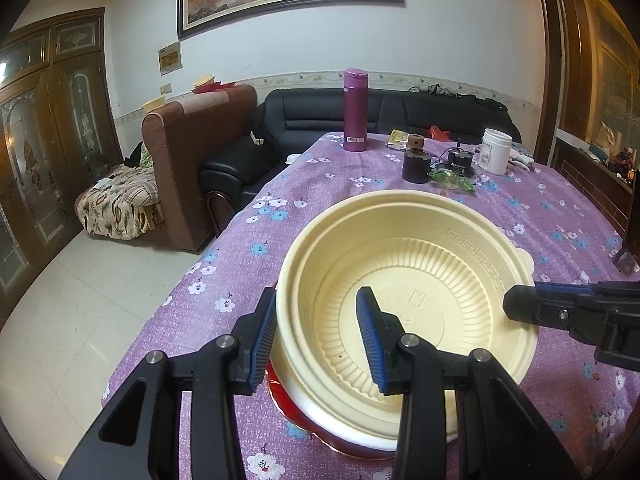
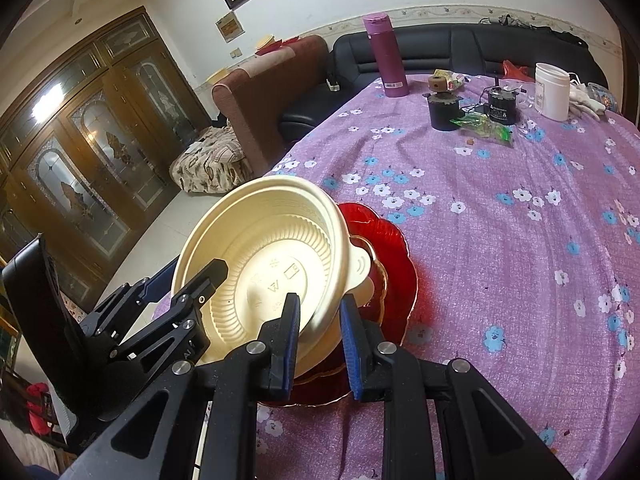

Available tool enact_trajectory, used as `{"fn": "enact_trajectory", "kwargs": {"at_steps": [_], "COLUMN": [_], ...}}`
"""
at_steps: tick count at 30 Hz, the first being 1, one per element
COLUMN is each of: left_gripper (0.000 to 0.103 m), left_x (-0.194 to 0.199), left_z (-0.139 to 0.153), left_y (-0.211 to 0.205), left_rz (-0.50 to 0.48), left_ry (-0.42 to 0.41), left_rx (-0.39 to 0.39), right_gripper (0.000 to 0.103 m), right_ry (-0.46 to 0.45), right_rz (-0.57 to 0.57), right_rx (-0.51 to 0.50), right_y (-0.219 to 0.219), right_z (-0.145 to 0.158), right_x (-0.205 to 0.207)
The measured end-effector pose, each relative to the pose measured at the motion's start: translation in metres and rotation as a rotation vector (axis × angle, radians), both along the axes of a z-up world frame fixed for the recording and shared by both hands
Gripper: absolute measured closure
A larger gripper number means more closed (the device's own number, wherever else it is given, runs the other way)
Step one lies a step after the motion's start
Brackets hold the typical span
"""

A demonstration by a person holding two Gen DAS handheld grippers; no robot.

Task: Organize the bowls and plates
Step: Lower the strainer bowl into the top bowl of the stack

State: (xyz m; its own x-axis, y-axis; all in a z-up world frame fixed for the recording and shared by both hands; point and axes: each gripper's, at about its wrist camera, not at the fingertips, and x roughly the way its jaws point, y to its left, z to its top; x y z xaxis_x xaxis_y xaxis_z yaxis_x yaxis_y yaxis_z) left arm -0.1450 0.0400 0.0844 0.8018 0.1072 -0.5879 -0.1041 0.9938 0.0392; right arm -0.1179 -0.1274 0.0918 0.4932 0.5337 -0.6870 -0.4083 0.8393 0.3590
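The near wall of the cream bowl (image 1: 404, 280) is being pinched by the jaws of the left gripper (image 1: 320, 336), one blue pad outside the rim and one inside the basin, at the lower centre of the left wrist view. The opposite edge of the same bowl is being straddled by the right gripper (image 2: 320, 340), whose jaws are narrowly spread on either side of the rim at the lower centre of the right wrist view; whether the pads are pressing on it cannot be told. In that view the bowl is being held tilted, its open side turned toward the camera. Beneath it a white piece with a tab (image 2: 362, 270) is being partly covered, and under that a red plate (image 2: 394, 256) is lying flat on the surface, which is draped in a purple flowered cloth (image 2: 500, 240). Toward the upper centre a purple flask (image 2: 386, 58) is standing upright, and a white jar (image 2: 554, 90) is standing at the upper right.
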Motion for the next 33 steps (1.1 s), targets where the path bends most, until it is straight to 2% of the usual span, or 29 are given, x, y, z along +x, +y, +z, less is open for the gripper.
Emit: {"fn": "enact_trajectory", "kwargs": {"at_steps": [33], "left_gripper": [0.063], "left_x": [-0.0020], "left_z": [0.0022], "left_y": [0.0088], "left_rz": [0.008], "left_ry": [-0.008], "left_rx": [0.022], "right_gripper": [0.079], "right_ry": [-0.004], "right_rz": [-0.001], "right_rx": [0.005], "right_y": [0.0021], "right_z": [0.0016], "right_x": [-0.0055]}}
